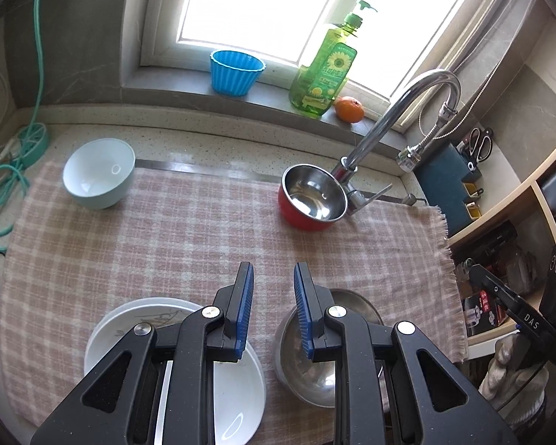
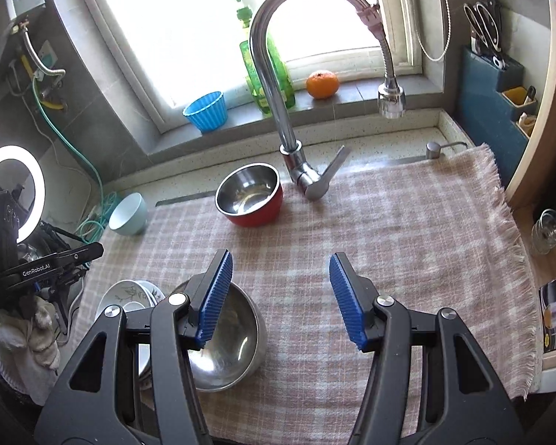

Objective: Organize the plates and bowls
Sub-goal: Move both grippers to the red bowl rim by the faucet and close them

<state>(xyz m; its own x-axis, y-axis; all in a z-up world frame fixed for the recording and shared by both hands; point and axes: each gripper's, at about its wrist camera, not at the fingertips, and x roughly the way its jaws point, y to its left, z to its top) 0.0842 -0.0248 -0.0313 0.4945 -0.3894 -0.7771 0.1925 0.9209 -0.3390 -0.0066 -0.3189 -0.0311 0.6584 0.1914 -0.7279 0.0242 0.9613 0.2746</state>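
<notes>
Steel bowl [image 2: 226, 337] lies under the spread right tongs' [image 2: 281, 296] left finger, nothing gripped.

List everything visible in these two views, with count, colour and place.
cloth: 1, pink checked, covering the counter
pale bowl: 1, light blue, far left corner of the cloth
red bowl: 1, red outside and steel inside, by the tap base
steel bowl: 1, silver, near edge
plates: a stack, count unclear, white, left of the steel bowl
tap: 1, chrome, behind the cloth
cup: 1, blue, windowsill
soap bottle: 1, green, windowsill
orange: 1, windowsill
left tool: black with blue pads, slightly open, empty
right tool: same colours, open, empty
</notes>
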